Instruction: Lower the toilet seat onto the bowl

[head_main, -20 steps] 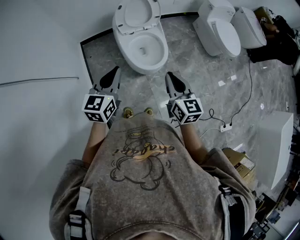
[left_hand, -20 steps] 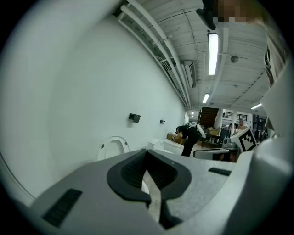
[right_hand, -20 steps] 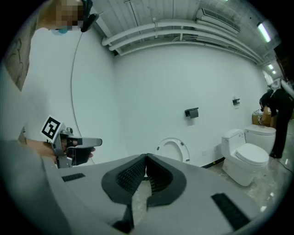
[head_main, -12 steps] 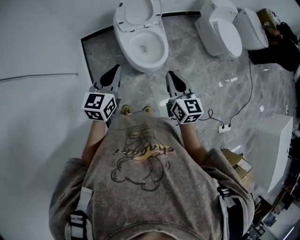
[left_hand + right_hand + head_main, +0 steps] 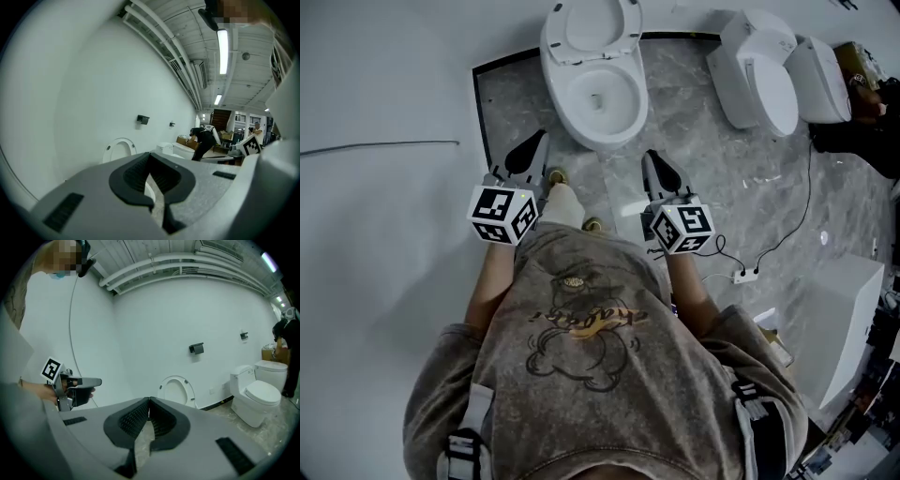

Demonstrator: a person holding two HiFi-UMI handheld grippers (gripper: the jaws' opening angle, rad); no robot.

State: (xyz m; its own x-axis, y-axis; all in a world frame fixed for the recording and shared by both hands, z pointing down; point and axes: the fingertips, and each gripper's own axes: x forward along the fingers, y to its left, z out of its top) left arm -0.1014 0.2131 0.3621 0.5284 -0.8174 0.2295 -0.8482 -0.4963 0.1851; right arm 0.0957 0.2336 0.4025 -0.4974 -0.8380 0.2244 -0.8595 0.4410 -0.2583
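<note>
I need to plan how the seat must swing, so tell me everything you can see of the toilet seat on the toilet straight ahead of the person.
The toilet seat is a white, glossy, plastic-looking oval ring with small dark bumpers on its underside. It stands raised, hinged at the back of the bowl, tipped back toward the white wall, underside facing the person. The left gripper and right gripper, jaws shut, are short of it.
</note>
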